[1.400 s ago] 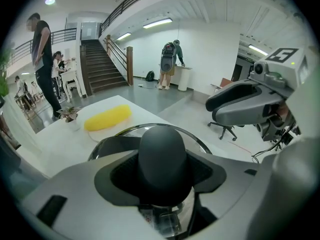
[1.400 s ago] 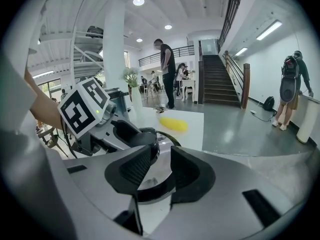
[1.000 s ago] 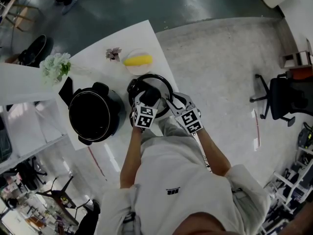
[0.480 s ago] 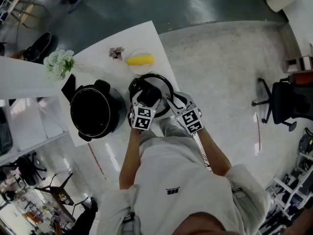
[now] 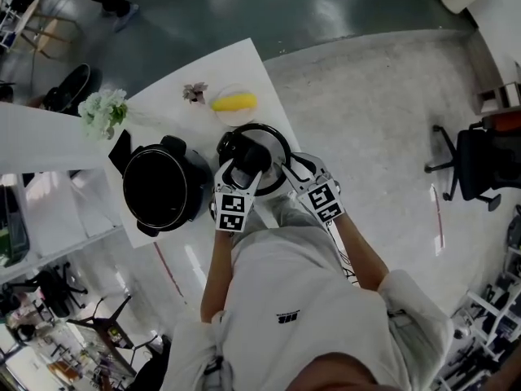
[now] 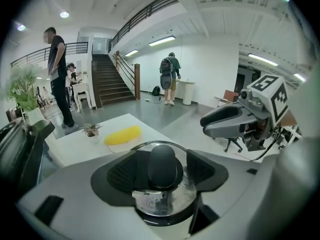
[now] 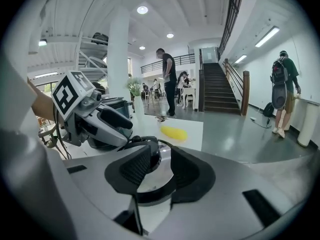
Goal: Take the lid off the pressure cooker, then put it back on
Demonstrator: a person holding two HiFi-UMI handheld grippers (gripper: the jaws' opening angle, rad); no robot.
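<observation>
Surveyed the room first: open hall with polished floor, a staircase and a few people well off in the background. Found a white surface [image 5: 236,68] with white shelving close on its left side and bare floor along its right.

Located the pressure cooker [image 5: 163,190] uncovered on the left part of the surface, dark interior exposed. Located the lid [image 5: 278,147] just beside it to the right, lying flat and close to the surface's right edge. Could not confirm whether it is resting there or raised slightly.

Checked the left gripper [image 6: 165,170]: jaws apart on either side of the lid's black knob [image 6: 164,156] and just been closing. Saw a sliver of gap on each side, so did not record it as clamped. Checked the right gripper [image 7: 161,171]: jaws apart, the lid's near rim showing in the gap, pads not pressing on it.

Judged the removal half complete and the return half about to start. Requires a firm clamp on the knob, a lift high enough to clear the cooker's rim and handles, a carry leftward, then a level seating over the opening.

Noted hazards: lid near the edge with floor beyond, so advise against any push to the right. Noted a yellow item [image 5: 234,102] on a plate just beyond the lid, with a small potted plant [image 5: 194,93] and white flowers [image 5: 104,111] farther back. Placed all three outside the direct path to the cooker. Rated overhead room as unobstructed.
</observation>
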